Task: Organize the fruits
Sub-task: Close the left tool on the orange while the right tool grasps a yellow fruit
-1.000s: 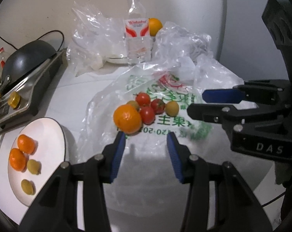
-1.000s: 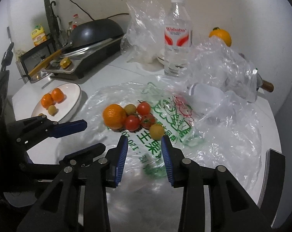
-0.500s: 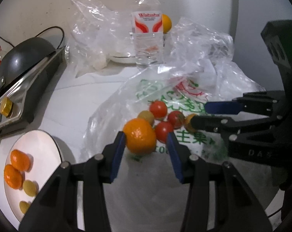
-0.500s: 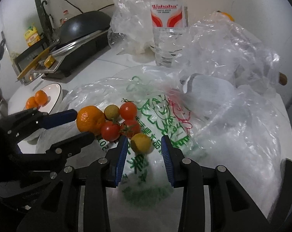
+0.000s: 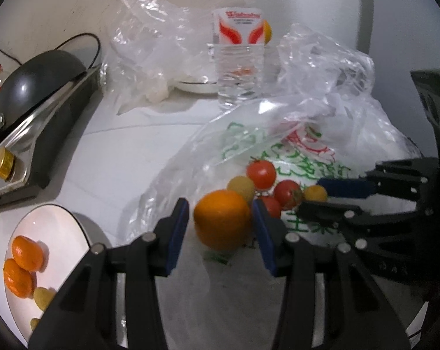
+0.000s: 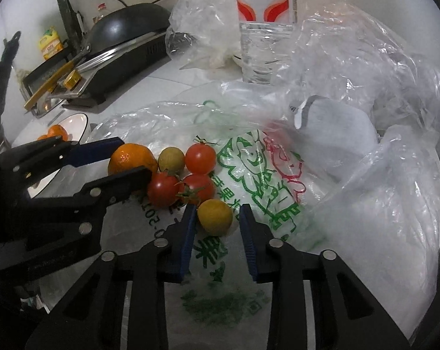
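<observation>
An orange point(image 5: 222, 219) lies on a printed plastic bag point(image 5: 292, 151) with three red tomatoes point(image 5: 261, 174) and two small yellow fruits point(image 5: 241, 186). My left gripper point(image 5: 220, 221) is open with its pads on either side of the orange. My right gripper point(image 6: 216, 218) is open around the small yellow fruit point(image 6: 215, 216) nearest me, which also shows in the left wrist view point(image 5: 315, 193). The orange also shows in the right wrist view point(image 6: 131, 159), between the left gripper's fingers point(image 6: 97, 150). A white plate point(image 5: 59, 233) at the left holds two mandarins point(image 5: 26, 253) and small yellow fruits.
A water bottle point(image 5: 239, 58) stands behind the bag, with an orange fruit point(image 5: 267, 31) behind it. Crumpled clear bags point(image 5: 150, 43) lie around a white dish point(image 5: 196, 86). A black wok on a cooktop point(image 5: 36, 87) sits at the left. A grey mask point(image 6: 336, 116) lies on the bag.
Both grippers moved forward and down toward the fruit. The left one now straddles the orange, the right one straddles the near yellow fruit. Neither has closed.
</observation>
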Available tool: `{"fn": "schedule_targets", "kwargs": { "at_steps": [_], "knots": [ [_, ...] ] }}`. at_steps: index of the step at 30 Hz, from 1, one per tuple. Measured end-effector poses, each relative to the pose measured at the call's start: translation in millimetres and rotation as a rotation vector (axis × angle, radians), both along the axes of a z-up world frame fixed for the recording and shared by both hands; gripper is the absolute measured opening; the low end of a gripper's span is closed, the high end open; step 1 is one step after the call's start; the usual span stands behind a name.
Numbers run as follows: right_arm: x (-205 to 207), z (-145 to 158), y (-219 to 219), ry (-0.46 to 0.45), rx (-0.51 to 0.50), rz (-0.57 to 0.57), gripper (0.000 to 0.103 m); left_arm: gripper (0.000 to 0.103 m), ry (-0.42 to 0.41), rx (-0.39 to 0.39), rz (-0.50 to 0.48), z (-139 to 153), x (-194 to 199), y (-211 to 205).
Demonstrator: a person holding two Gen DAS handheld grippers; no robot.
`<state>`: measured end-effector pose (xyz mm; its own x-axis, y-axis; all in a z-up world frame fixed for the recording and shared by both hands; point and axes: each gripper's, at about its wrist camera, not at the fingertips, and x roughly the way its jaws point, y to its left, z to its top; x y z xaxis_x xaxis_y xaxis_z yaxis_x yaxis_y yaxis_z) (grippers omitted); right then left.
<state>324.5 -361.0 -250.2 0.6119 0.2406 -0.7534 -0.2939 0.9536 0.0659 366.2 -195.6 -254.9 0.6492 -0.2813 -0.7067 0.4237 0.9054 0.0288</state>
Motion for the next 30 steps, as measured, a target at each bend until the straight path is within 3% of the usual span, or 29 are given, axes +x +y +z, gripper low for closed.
{"fn": "schedule_targets", "kwargs": {
  "at_steps": [10,30],
  "knots": [
    [-4.8,2.4,4.0,-0.016,-0.005,0.011,0.026,0.041,0.043,-0.073,-0.019,-3.1,3.6,11.9],
    [-29.6,18.1,7.7,-0.057,-0.016,-0.001,0.026,0.040,-0.013,-0.062,-0.050,16.2,-38.8,8.8]
  ]
}}
